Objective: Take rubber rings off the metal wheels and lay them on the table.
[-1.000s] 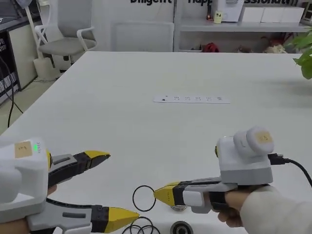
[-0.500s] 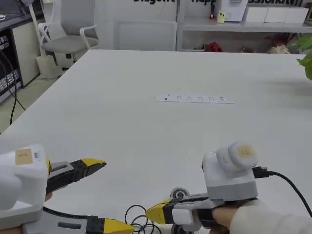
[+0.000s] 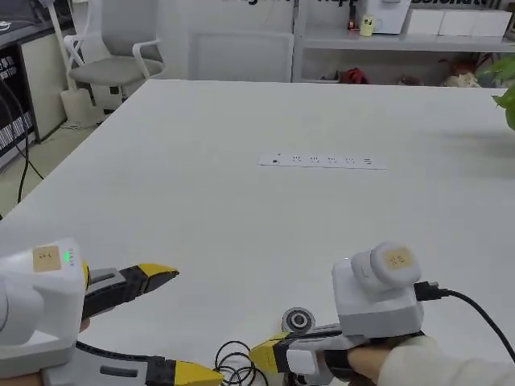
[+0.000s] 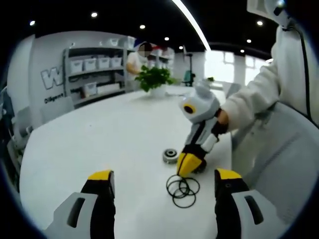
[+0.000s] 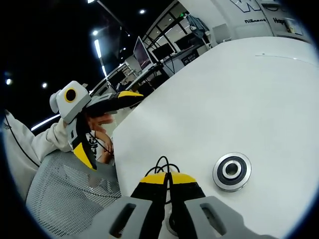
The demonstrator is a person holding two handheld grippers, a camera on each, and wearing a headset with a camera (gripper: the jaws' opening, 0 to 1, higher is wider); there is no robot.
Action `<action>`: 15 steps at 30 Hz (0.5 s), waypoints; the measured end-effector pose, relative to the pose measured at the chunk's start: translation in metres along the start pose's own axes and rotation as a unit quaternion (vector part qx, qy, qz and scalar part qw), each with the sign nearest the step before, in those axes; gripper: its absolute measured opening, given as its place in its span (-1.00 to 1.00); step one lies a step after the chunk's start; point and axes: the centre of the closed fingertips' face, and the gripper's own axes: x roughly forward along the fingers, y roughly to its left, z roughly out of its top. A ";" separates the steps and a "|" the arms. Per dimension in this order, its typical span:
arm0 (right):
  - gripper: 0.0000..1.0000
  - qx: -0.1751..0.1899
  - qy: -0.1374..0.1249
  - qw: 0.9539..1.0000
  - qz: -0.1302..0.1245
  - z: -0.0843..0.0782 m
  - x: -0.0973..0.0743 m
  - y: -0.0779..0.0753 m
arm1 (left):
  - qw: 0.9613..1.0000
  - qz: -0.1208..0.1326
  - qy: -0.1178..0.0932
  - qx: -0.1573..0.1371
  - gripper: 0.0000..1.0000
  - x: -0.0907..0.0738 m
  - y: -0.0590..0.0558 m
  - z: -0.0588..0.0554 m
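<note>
Near the table's front edge my right gripper (image 3: 261, 354) (image 5: 167, 178) is shut on a thin black rubber ring (image 5: 164, 162). Its yellow tip rests at a small pile of loose rubber rings (image 3: 235, 360) (image 4: 183, 188). One bare metal wheel (image 3: 298, 320) (image 5: 232, 171) (image 4: 170, 155) lies flat just beyond that tip. A second dark wheel (image 5: 172, 222) is mostly hidden under the right gripper's jaws. To the left my left gripper (image 3: 189, 324) (image 4: 163, 177) is wide open and holds nothing, facing the rings and the right gripper (image 4: 188, 163).
A white power strip (image 3: 322, 161) lies in the middle of the large white table (image 3: 241, 209). An office chair (image 3: 109, 48) and shelves (image 3: 402, 40) stand beyond the far edge. A green plant (image 3: 507, 88) reaches in at the right edge.
My right gripper has drawn back toward the near edge with the ring and brought it down onto the ring pile. The wheel it covered now shows beyond its tip. The left gripper stays open.
</note>
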 end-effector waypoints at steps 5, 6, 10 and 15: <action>-1.00 -0.007 0.004 1.000 -0.004 -0.002 0.000 -0.002 | 1.000 -0.001 0.002 0.000 0.67 0.000 -0.001 0.000; -1.00 -0.010 0.005 1.000 -0.006 -0.002 0.000 -0.002 | 1.000 -0.001 0.001 0.000 0.67 0.000 -0.001 0.000; -1.00 -0.011 0.006 1.000 -0.011 -0.002 0.000 -0.005 | 1.000 -0.002 0.003 0.000 0.67 0.000 -0.001 -0.001; -0.98 -0.014 0.008 1.000 -0.012 -0.004 0.000 -0.005 | 1.000 -0.004 0.004 0.000 0.67 0.001 -0.002 -0.001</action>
